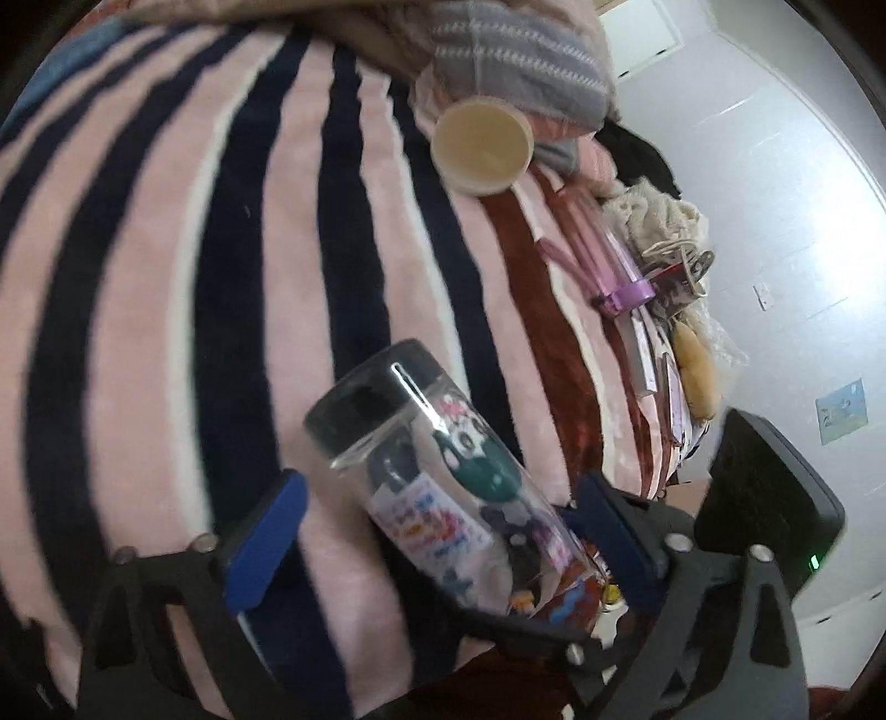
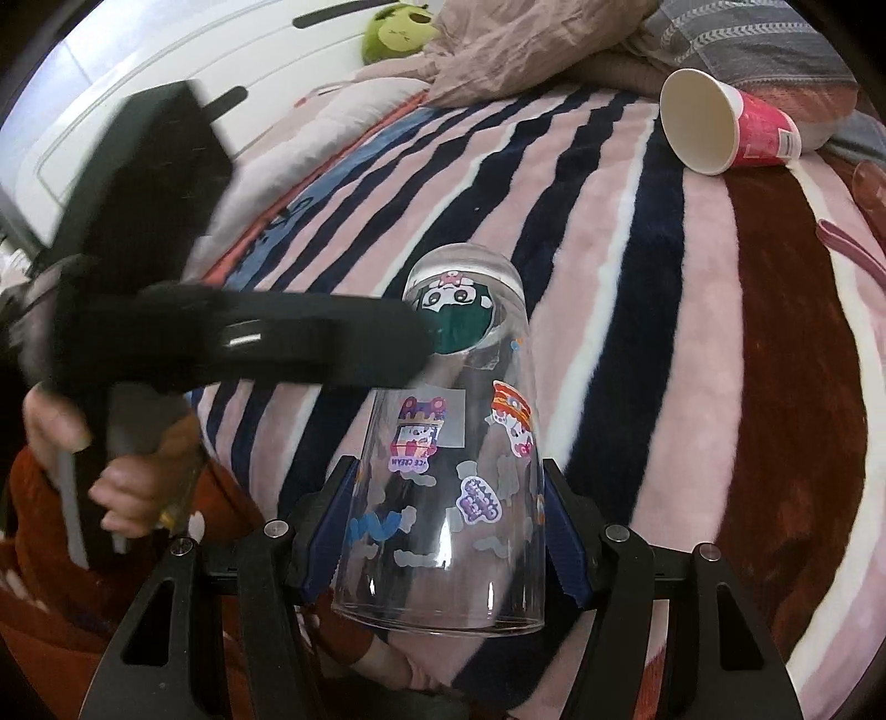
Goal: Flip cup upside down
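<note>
A clear glass cup (image 2: 459,443) with cartoon stickers is held over the striped blanket, its thick base pointing away from me and its open rim near the camera. My right gripper (image 2: 448,515) is shut on its sides with the blue pads. In the left wrist view the cup (image 1: 443,487) lies slanted between the blue fingers of my left gripper (image 1: 437,531), which stands open; the left pad is apart from the glass. The left gripper's black body (image 2: 232,343) reaches in from the left and overlaps the cup's base.
A red paper cup (image 2: 720,124) lies on its side at the back right of the blanket (image 2: 637,266); it also shows in the left wrist view (image 1: 482,144). Pillows, a green plush (image 2: 396,27), purple plastic items (image 1: 609,277) and clutter line the bed edge.
</note>
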The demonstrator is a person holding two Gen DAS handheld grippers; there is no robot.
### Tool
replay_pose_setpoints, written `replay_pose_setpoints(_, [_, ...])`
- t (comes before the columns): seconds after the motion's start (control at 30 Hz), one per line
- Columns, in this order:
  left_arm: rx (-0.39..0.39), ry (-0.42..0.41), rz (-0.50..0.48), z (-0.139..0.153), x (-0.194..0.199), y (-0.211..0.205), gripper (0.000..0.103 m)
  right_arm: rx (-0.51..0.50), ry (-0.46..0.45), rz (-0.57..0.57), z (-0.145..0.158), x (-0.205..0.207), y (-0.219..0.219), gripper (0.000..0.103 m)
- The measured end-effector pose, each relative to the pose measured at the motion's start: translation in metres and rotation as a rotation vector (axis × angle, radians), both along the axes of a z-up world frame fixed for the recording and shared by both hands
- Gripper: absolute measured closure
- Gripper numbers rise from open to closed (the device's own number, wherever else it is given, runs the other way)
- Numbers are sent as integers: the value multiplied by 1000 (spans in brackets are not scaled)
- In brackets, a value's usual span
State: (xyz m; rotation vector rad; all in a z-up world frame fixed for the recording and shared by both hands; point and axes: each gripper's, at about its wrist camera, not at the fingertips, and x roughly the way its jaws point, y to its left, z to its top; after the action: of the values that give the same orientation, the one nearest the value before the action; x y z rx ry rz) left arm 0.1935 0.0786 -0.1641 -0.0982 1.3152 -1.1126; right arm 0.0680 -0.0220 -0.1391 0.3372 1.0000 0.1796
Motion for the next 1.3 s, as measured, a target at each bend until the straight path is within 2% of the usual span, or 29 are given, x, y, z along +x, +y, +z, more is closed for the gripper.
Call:
replay_pose_setpoints(0.23, [40,5,32,-7,1,-14,21,26,-45,-10,-4,-9,-2,44])
replay_pose_setpoints(0.4, [12,-10,53,2,11,-8,22,-25,-74,-4,5,-5,4,44])
replay_pose_setpoints(0.53, [-25,-127,62,31,24,1,22,-79,-125,21,21,0,9,44])
replay_pose_setpoints(0.7, [-62,-294,95,72,50,17,23,-147,-220,74,48,33,21,44])
replay_pose_setpoints(0.77, [-63,-358,103,81,62,22,25,-137,-261,108,55,51,26,41])
replay_pose_setpoints(0.83, [-63,-394,104,83,71,25,27,-93,-263,135,51,68,26,40])
replay_pose_setpoints(0.97, [-66,-371,78,70,87,27,34,-22,-205,153,31,99,28,40])
replay_pose_setpoints(1.07, [-63,-368,59,63,84,26,34,-13,-177,138,15,101,35,40])
replay_pose_setpoints(1.23, [-86,-392,54,68,82,28,34,-50,-239,114,16,89,41,40])
replay_pose_setpoints(1.3, [-108,-401,56,74,82,29,34,-117,-297,112,26,69,48,40])
